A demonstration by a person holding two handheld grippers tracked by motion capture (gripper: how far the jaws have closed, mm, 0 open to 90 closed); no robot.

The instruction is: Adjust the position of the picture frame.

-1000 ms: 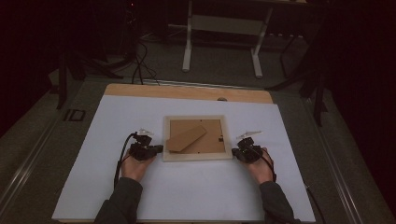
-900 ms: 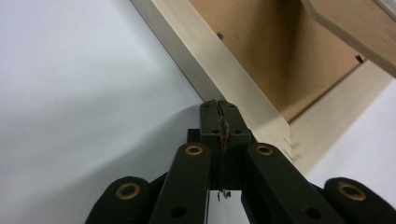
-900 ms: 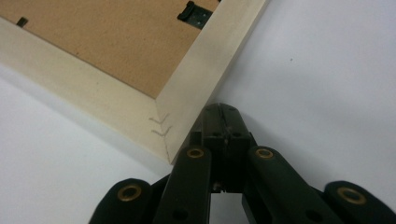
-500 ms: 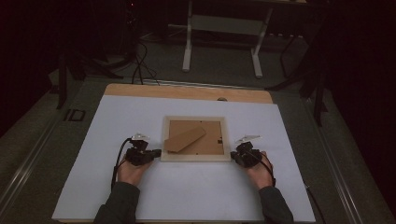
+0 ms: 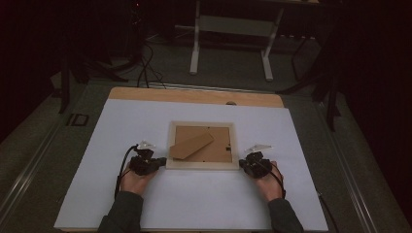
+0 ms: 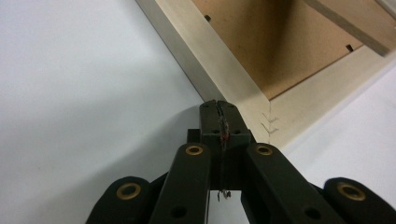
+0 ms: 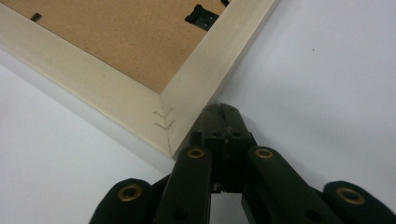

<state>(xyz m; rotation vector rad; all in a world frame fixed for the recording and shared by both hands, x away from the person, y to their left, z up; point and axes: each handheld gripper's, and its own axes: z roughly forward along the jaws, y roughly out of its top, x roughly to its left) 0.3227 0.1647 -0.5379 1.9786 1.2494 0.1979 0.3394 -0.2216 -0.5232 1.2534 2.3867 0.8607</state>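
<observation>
A pale wooden picture frame (image 5: 201, 166) lies face down in the middle of the white sheet, its brown backing board (image 5: 221, 143) and folded stand (image 5: 192, 145) facing up. My left gripper (image 5: 160, 160) is shut, its tips against the frame's left side by the near left corner. In the left gripper view the shut jaw tips (image 6: 218, 105) touch the frame's rim (image 6: 201, 51). My right gripper (image 5: 243, 165) is shut too, against the near right corner. In the right gripper view its tips (image 7: 223, 109) meet the rim (image 7: 93, 86). Neither holds anything.
The white sheet (image 5: 194, 204) covers most of a wooden tabletop (image 5: 194, 95). A black turn clip (image 7: 201, 14) sits on the backing. Beyond the table a white desk base (image 5: 231, 43) and cables lie on the dark floor.
Both hands have slid a little toward the near edge, along the frame's sides to its near corners. The frame has barely shifted. Both grippers stay shut.
</observation>
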